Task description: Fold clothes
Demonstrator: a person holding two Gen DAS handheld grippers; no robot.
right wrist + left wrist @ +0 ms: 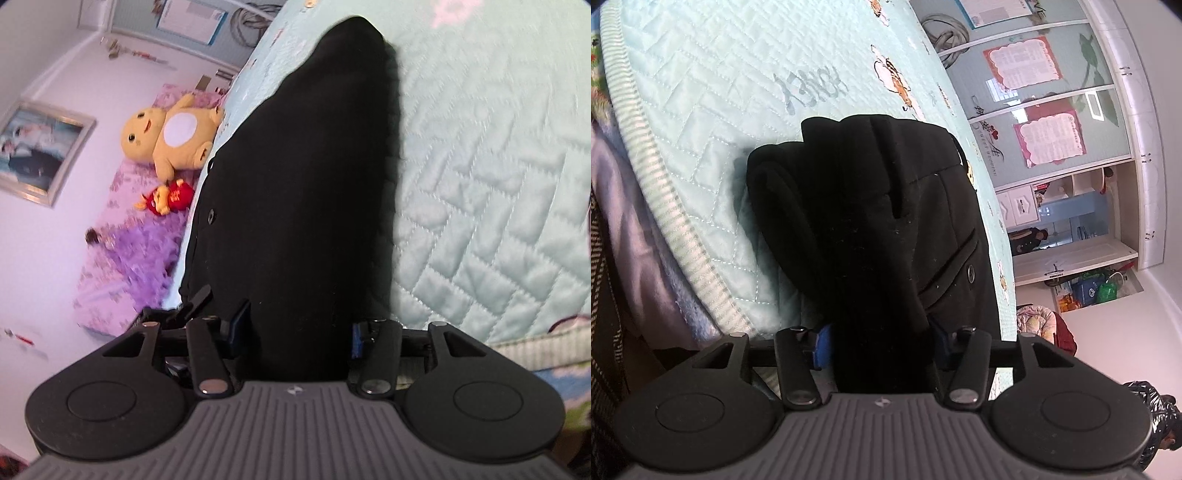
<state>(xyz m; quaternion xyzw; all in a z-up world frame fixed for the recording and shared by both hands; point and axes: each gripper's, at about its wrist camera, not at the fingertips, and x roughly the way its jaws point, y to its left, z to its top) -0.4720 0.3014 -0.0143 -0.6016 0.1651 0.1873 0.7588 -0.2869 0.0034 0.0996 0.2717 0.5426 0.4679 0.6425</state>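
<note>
A black garment [864, 229] with a buttoned pocket lies bunched in thick folds on the pale green quilted bedspread [701, 110]. My left gripper [881, 343] is shut on a thick wad of it, and the cloth hides its blue pads. In the right wrist view the same black garment [303, 192] stretches away over the quilted bedspread [480, 184]. My right gripper [297, 332] is shut on that end of the cloth, which fills the gap between the jaws.
The quilt's striped edge [661, 184] runs along the left, with purple bedding [624, 229] below it. A glass-door wardrobe [1045, 110] stands beyond the bed. A yellow plush toy [173, 136] and a small red toy [170, 197] lie on purple bedding [129, 251] by a wall.
</note>
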